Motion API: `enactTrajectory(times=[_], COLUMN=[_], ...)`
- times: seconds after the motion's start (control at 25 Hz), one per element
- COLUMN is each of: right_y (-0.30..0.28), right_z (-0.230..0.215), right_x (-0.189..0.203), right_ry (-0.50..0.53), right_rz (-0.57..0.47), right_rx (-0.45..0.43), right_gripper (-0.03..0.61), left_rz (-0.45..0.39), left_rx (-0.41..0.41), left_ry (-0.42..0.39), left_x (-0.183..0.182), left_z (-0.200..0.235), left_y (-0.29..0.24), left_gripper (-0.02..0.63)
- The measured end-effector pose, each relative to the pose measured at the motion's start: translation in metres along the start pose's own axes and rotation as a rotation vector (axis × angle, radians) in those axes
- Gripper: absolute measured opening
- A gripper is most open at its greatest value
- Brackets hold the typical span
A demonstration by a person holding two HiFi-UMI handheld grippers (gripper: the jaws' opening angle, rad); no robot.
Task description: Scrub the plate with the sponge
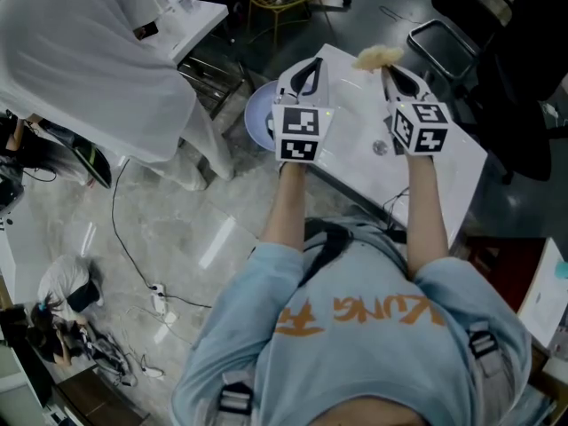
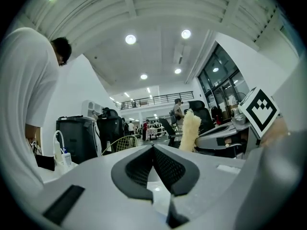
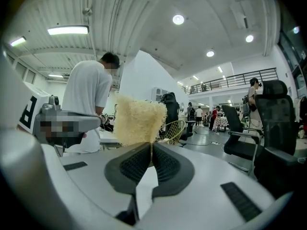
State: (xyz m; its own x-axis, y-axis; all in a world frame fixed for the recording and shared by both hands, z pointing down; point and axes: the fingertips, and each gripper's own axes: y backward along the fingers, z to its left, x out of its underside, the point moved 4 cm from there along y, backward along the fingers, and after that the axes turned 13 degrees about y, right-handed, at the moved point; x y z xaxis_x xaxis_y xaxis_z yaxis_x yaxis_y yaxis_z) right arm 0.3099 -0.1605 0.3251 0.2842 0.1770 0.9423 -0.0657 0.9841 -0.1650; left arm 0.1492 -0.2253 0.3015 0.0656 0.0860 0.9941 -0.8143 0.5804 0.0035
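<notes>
Right tool (image 3: pixel 150 148) pinching yellow sponge (image 3: pixel 139 120), jaws closing tight on its lower edge. Left tool (image 2: pixel 153 150) pressing fully together, gripping nothing visible. Plate (image 1: pixel 258 119) showing beside it at worktop (image 1: pixel 351 122) edge.

Pale plate (image 1: pixel 257 118) rests at white table (image 1: pixel 444 185) edge.

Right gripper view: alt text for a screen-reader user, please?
The right hand-held gripper has its dark ridged jaws shut on the lower edge of a pale yellow, fibrous sponge that stands upright above them. Behind, a person in a white shirt stands at the view's left, and black office chairs are at its right.
</notes>
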Motion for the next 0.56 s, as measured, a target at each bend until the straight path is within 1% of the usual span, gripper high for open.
enactTrajectory(times=[0.16, 0.32, 0.4, 0.56], right_y=[0.000, -0.001, -0.003, -0.009], right_z=[0.003, 0.005, 0.007, 0.010], right_x=[-0.002, -0.003, -0.004, -0.004], right_ry=[0.002, 0.000, 0.000, 0.002], right_rz=[-0.008, -0.012, -0.011, -0.002], right_rx=[0.000, 0.004, 0.004, -0.001], right_gripper=[0.012, 0.011, 0.011, 0.011], left_rz=[0.007, 0.030, 0.030, 0.016], left_rx=[-0.016, -0.016, -0.012, -0.007], left_ry=[0.005, -0.046, -0.059, -0.044], left_x=[0.004, 0.004, 0.002, -0.002], left_z=[0.007, 0.009, 0.011, 0.017], left_y=[0.004, 0.006, 0.005, 0.006], left_gripper=[0.002, 0.002, 0.002, 0.002])
